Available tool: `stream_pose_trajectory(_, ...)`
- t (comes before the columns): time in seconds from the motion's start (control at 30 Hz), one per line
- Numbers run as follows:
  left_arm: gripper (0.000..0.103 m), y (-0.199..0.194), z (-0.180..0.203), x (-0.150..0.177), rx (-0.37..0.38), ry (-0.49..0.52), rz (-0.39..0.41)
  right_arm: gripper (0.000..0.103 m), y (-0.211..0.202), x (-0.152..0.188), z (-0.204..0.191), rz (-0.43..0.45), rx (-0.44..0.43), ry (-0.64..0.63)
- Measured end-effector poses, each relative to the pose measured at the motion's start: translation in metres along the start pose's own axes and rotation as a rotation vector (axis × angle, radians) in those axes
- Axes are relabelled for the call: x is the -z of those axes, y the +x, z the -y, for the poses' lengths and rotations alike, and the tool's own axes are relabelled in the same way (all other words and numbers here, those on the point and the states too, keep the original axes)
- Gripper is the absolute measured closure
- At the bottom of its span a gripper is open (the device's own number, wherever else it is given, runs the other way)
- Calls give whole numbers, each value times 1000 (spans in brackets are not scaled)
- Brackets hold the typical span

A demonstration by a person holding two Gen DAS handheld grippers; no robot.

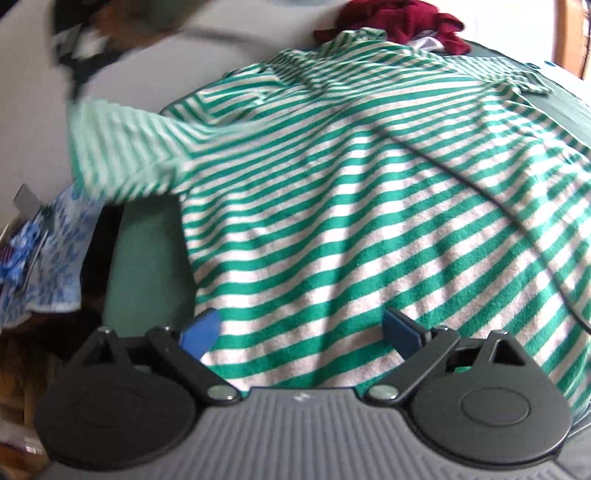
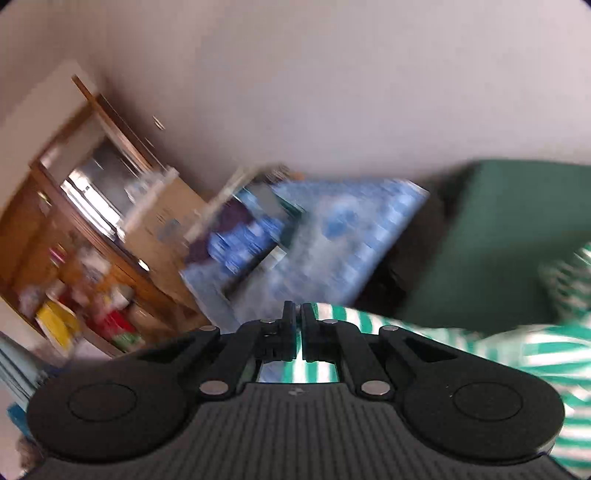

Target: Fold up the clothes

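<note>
A green-and-white striped shirt (image 1: 351, 206) lies spread over a dark green padded surface (image 1: 147, 258). My left gripper (image 1: 301, 332) hovers over the shirt's near hem, open wide, with bare blue pads (image 1: 201, 332) and nothing between them. The shirt's left sleeve (image 1: 122, 155) is pulled up and out to the left, blurred, toward a dark blur at the top left that is my right gripper (image 1: 75, 86). In the right wrist view my right gripper (image 2: 298, 317) is shut, with striped shirt cloth (image 2: 535, 350) pinched in the jaws and trailing off to the right.
A maroon garment (image 1: 406, 22) is heaped at the far edge beyond the shirt. Blue patterned cloth (image 1: 55, 251) hangs over clutter left of the green surface (image 2: 498, 240). A wooden shelf unit (image 2: 74, 221) and a cardboard box (image 2: 166, 214) stand by the pale wall.
</note>
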State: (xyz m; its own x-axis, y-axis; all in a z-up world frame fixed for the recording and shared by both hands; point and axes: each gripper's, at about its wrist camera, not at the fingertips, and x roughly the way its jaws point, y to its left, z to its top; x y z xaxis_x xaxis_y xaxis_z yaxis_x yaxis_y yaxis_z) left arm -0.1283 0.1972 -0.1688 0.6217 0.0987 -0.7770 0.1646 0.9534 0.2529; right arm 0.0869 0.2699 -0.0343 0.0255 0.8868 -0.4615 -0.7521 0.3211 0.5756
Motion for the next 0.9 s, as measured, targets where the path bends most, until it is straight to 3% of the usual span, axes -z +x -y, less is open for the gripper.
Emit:
stream_pose_trajectory(0.07, 8, 0, 1, -1, 25, 29, 11, 98, 24, -2, -13, 6, 14, -76)
stream_pose_trajectory(0.13, 7, 0, 0, 0, 44, 56, 22, 83, 49, 3, -14, -62, 16, -95)
stream_pose_trajectory(0.17, 7, 0, -2, 2, 52, 69, 27, 67, 56, 7, -10, -101, 15, -67)
stream_pose_trajectory(0.3, 5, -2, -11, 11, 83, 116, 50, 58, -1, 41, 16, -10, 40, -6)
stream_pose_trajectory(0.33, 4, -2, -13, 13, 94, 122, 53, 58, -21, 53, 25, 0, 75, -8)
stream_pose_trajectory(0.5, 4, -2, -28, 18, 146, 128, 52, 67, -119, 135, 77, -25, 441, -64)
stream_pose_trajectory(0.6, 8, -6, -34, 13, 148, 133, 69, 81, -176, 179, 108, -49, 566, 54)
stream_pose_trajectory(0.67, 8, -6, -39, 8, 161, 116, 80, 81, -205, 205, 120, -17, 664, 121)
stream_pose_trajectory(0.7, 12, -5, -40, 6, 165, 111, 78, 81, -217, 218, 123, 9, 698, 143)
stream_pose_trajectory(0.73, 23, -1, -39, 6, 165, 112, 60, 88, -229, 231, 126, 35, 732, 164)
stream_pose_trajectory(0.9, 23, -5, -48, 24, 163, -11, -37, 91, -287, 284, 127, 129, 736, 238)
